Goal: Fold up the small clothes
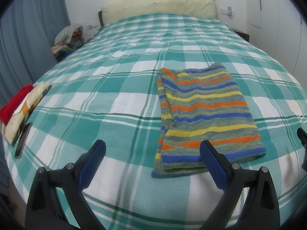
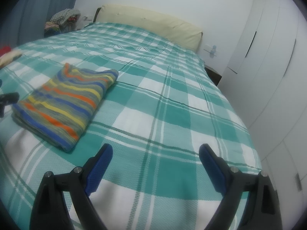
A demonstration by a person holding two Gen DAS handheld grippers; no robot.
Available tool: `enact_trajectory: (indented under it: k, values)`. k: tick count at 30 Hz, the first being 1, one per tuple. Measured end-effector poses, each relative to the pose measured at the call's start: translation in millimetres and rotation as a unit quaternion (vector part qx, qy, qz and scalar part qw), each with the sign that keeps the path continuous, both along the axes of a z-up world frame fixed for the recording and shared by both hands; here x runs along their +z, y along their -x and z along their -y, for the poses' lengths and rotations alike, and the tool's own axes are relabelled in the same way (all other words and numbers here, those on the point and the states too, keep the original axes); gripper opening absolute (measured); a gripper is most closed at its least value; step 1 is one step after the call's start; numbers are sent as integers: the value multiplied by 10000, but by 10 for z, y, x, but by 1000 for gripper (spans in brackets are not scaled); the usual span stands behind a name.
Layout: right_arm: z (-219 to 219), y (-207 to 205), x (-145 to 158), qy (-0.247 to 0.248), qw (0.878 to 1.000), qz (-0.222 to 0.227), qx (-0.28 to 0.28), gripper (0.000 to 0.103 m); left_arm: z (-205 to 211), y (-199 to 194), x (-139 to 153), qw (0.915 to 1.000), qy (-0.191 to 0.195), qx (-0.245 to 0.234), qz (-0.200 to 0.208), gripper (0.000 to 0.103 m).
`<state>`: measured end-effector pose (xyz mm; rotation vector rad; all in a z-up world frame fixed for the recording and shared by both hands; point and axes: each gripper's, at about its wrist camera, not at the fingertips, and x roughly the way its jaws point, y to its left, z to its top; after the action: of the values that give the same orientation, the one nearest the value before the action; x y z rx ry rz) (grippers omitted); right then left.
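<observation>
A: Left gripper is over the bed now, fingers spread wide with nothing between them; the blue pads are plain to see, apart from each other.

B: And the striped sweater?

A: Folded into a flat rectangle on the green-and-white plaid bedspread; it lies just ahead of the left gripper and off to its right, its near blue hem right beside the right-hand fingertip; whether the pad touches the cloth, I cannot tell.

B: Right gripper?

A: Also released, jaws wide, holding nothing; only bedspread between its fingers; from this side the sweater sits ahead and well to the left, clear of both pads.

B: Anything else in play?

A: Far to the left of the left gripper, at the bed's edge, a small stack: a red garment beside a beige patterned one, with a dark flat object just in front of them; what it is, I cannot say; far ahead a cream headboard; beyond the bed on the left a heap of clothes next to blue curtains; white wardrobe doors to the right of the right gripper.
</observation>
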<state>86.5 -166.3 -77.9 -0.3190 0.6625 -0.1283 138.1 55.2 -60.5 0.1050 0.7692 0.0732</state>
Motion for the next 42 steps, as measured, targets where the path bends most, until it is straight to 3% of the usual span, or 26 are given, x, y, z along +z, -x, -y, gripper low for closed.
enact_trajectory:
  k: [32,36,38,39,41,42]
  values:
    - [-34,-18,-80,-34,9999,-93,29,91,-61,-37,24,9999,-89,-86,-80,99]
    - [45,-33,5,-258,9995,9,180,91,-321,-254,69,9974,536,-235,-415,99]
    - [111,-121,79,-599,9976,-32,350,91,-515,-502,86,9898,1192,-457,-626,99]
    - [165,-239,140,-1061,9928,-133,544,91,-595,-638,62,9838,1512,-587,-759,99]
    - [259,-467,226,-2118,9716,-298,1013,91,-663,-868,-47,9692,2048,-805,-1103,99]
    - [302,-655,245,-2794,9509,-399,1267,91,-662,-1020,-159,9570,2364,-951,-1386,99]
